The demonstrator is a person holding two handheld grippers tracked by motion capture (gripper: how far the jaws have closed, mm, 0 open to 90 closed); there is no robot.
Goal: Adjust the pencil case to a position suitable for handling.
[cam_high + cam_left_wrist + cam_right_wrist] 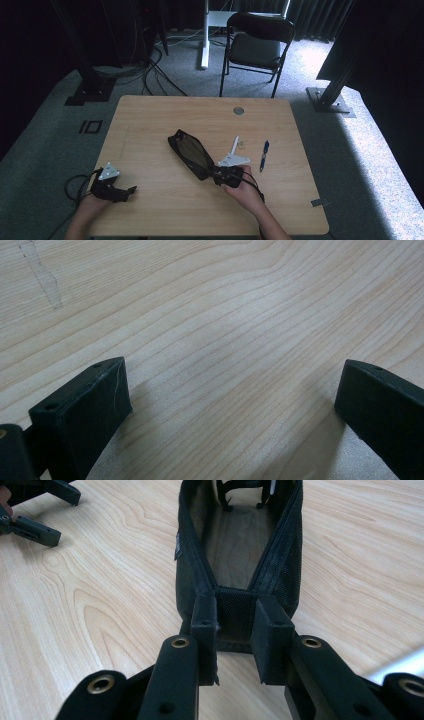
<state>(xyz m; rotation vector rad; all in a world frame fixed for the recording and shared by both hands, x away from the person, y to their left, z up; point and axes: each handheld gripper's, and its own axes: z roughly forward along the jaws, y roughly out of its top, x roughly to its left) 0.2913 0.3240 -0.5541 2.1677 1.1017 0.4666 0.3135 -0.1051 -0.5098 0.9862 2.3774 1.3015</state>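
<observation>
A black mesh pouch (190,152) lies open on the wooden table (150,115), running diagonally from the middle toward the person's right hand. My right gripper (218,173) is shut on the pouch's near end. In the right gripper view its two pads pinch the end (235,615) of the unzipped pouch (240,540). My left gripper (131,191) rests near the table's front left, apart from the pouch, with its jaws wide open over bare wood (232,390). It also appears far off in the right gripper view as the left gripper (35,510).
A blue pen (263,155) lies right of the pouch, with a white pen (234,145) and a small pale bit (241,144) between them. A round grommet (238,110) sits at the table's far edge. A folding chair (257,45) stands beyond the table.
</observation>
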